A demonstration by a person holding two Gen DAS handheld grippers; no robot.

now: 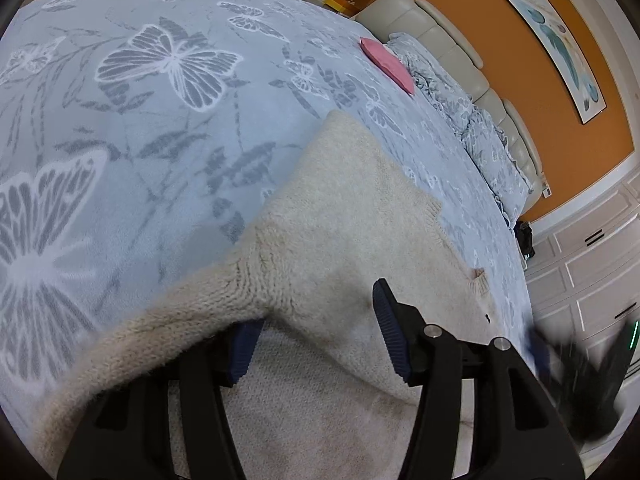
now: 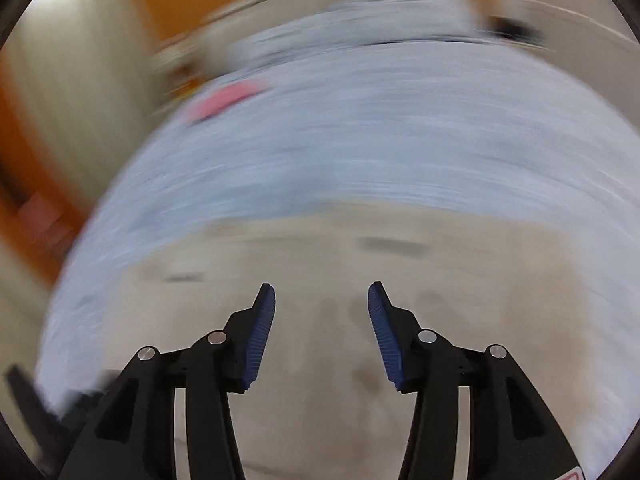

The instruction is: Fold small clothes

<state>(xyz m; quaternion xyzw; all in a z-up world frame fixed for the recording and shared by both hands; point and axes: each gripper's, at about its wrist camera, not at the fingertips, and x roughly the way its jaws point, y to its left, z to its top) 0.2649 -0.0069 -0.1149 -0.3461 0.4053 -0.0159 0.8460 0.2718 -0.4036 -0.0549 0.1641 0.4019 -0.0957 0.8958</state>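
Item: left gripper [image 1: 320,336], nearest the lens, fingers spread wide; a fold of the cream knit sweater [image 1: 352,240] drapes over its left finger [image 1: 244,344] and hides the tip, while the right finger stands bare above the fabric. Nothing is pinched between them, as far as shows. Item: right gripper [image 2: 322,324], released, jaws well apart, hovering over the same sweater [image 2: 320,360]; this view is smeared by motion, so contact cannot be told. Item: sweater, lying on the bed's near edge, one flap lifted toward the left lens, a ribbed cuff [image 1: 478,282] toward the bed's right edge. Item: blue butterfly bedspread [image 1: 168,128] beneath. Item: pink folded cloth [image 1: 388,64], well apart, toward the head of the bed. Item: ruffled pillows [image 1: 476,136] against the padded headboard [image 1: 440,28]. Risk, judged: the draped flap is only resting on one finger and may slide off, undoing the fold; loose knit may snag on the ribbed pad; the fast-moving right tool could drag the layer askew.
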